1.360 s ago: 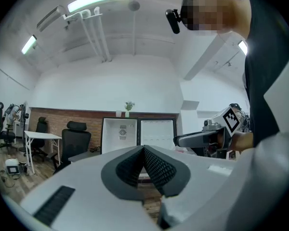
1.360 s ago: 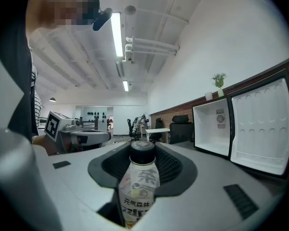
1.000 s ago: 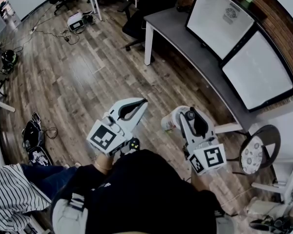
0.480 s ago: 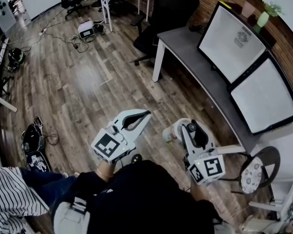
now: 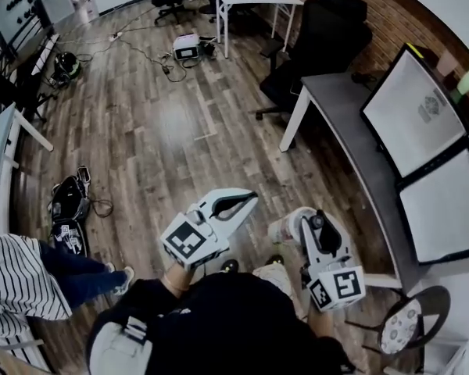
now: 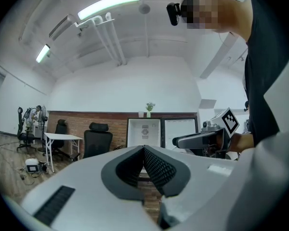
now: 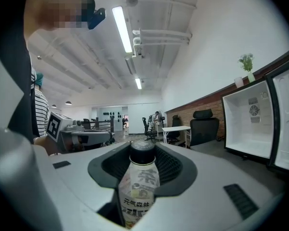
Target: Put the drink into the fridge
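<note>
Drink carried, fridge only partly in view.
Right gripper (image 7: 143, 151) clamps the bottle (image 7: 138, 186), whose base is cut off; left gripper (image 6: 144, 148) is closed, empty. The frame edge crops the open fridge (image 7: 245, 124) on the table (image 5: 340, 123).

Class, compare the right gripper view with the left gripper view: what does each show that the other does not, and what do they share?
Only the right gripper view: a dark-capped bottle held in the right claw, and a person in a striped shirt at the left edge. Only the left gripper view: the left claw with its pads shut together and nothing between them. Both: the black chair, the white table, the brick wall and the open white fridge.
</note>
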Available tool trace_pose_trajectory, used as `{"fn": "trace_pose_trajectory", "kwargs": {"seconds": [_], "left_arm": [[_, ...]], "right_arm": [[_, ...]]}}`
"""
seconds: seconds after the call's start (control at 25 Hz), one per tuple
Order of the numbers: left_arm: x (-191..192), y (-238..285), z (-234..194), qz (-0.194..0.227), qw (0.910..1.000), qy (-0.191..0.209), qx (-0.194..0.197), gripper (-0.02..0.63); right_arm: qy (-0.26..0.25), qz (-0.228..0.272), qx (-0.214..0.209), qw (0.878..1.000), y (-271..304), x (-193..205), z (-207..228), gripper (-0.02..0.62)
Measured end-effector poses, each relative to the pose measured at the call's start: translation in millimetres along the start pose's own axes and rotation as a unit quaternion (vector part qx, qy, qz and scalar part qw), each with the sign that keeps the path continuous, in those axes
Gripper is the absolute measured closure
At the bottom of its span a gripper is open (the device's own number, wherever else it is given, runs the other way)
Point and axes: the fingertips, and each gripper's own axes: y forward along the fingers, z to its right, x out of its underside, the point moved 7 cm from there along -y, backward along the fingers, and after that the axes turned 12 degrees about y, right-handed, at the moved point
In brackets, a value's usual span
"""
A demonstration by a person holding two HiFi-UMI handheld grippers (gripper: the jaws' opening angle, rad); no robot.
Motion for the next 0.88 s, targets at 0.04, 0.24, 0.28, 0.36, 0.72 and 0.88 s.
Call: {"fn": "trace_pose_trajectory", "kwargs": {"seconds": [0.04,0.24,0.28,0.36,0.72,0.88], "left_arm": [[1,0,-2,-0.002,1.0,0.001,-0.006,0.609],[1,4,-13,-0.017,0.9985,0.004,-0.052,0.609],[0,6,-16,-0.019,0.9977,0.005,-0.065,0.609],[-1,14,-21,-0.025,0.996,0.007,-0.086,0.609],[-1,82,-34,-0.037,0.9929,0.004,-0.113,0.609],[0,120,-40,-0.039,0.9929,0.011,-0.111,0.609]], "right_arm": [[0.002,-0.001,-0.009,1.0,6,1,2,0.445],[0.005,-0.006,-0.059,0.998,38,-2,20,0.445],[0.006,-0.008,-0.069,0.998,44,-4,26,0.445],[0.007,-0.011,-0.086,0.996,56,-9,38,0.445],[0.012,-0.014,-0.116,0.993,87,-28,106,0.445],[0.012,-0.014,-0.119,0.993,97,-35,141,0.445]]}}
